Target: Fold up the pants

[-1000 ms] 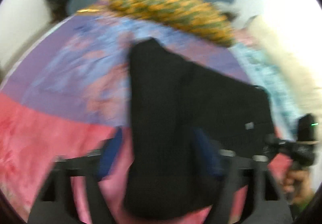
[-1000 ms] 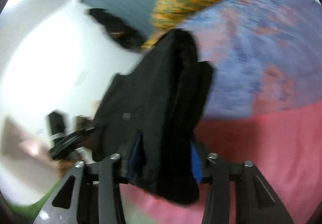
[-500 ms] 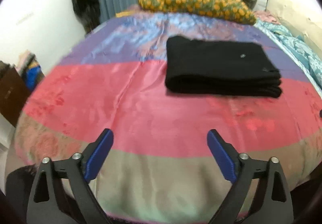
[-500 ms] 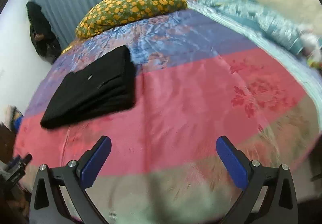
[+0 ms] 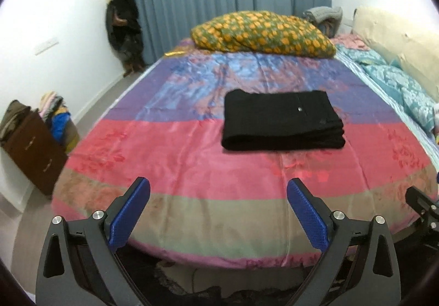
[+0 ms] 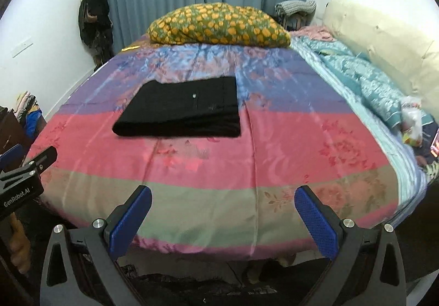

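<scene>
The black pants (image 5: 282, 119) lay folded into a compact rectangle on the bed (image 5: 192, 168), straddling the line between the red and purple bands of the striped satin bedspread (image 6: 274, 141), layered edges facing the foot. Judging by that neat stack, the folding looked finished. Both sets of tongs hung well back beyond the foot of the bed, presumably drawn clear so nothing disturbed the fold: the left tongs (image 5: 218, 200) stood spread wide and empty, and the right tongs (image 6: 223, 205) likewise gaped with nothing between their blue pads (image 6: 315, 223). Behind the pants an orange-flowered pillow (image 5: 263, 35) rested at the head. To the left, a brown cabinet (image 5: 30, 146) carried a heap of clothes (image 5: 55, 111) on top.
</scene>
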Demonstrator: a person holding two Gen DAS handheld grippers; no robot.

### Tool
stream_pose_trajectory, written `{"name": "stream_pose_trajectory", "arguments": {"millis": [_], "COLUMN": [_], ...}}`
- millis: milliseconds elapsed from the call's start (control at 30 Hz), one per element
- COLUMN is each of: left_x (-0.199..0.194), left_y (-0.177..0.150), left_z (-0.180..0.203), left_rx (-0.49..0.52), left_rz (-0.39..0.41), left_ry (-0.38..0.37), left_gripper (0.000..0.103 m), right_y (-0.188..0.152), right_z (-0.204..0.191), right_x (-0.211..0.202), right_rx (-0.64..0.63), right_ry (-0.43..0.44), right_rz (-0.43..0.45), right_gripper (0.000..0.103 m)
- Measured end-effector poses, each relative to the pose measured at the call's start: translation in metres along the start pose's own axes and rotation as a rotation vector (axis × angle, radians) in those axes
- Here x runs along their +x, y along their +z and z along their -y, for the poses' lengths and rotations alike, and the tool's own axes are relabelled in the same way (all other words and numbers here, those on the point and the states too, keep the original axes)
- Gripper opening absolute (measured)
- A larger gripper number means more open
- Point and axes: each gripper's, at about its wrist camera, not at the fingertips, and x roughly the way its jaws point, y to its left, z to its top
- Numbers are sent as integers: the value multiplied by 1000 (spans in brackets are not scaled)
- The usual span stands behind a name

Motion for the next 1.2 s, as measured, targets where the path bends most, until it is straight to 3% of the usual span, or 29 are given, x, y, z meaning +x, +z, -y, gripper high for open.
{"name": "stream_pose_trajectory", "arguments": {"millis": [167,333,667,833,1200], "left_x": [-31,-49,-69,-71,-73], "left_y": [-3,-4,-9,-14,-18], "left_z": [-3,-6,-13,-13,-6], "left_rx": [-8,-22,-38,-22,-8], "left_rz": [-1,-69,-94,-84,-87], "left_ry": [26,-55,-48,-32,-28], "left_gripper": [100,100,100,101,100], "right_y": [-4,-12,-11,-11,-16], "right_z": [-8,-16,-28,-35,-27], "right_x": [-31,-58,-108,-109,-101], "right_rx": [-10,-20,-61,-81,-60], "right_ry": [-28,-20,-30,-50,-61], "right_rz": [-1,16,95,119,87], "right_gripper": [103,103,103,103,103]}}
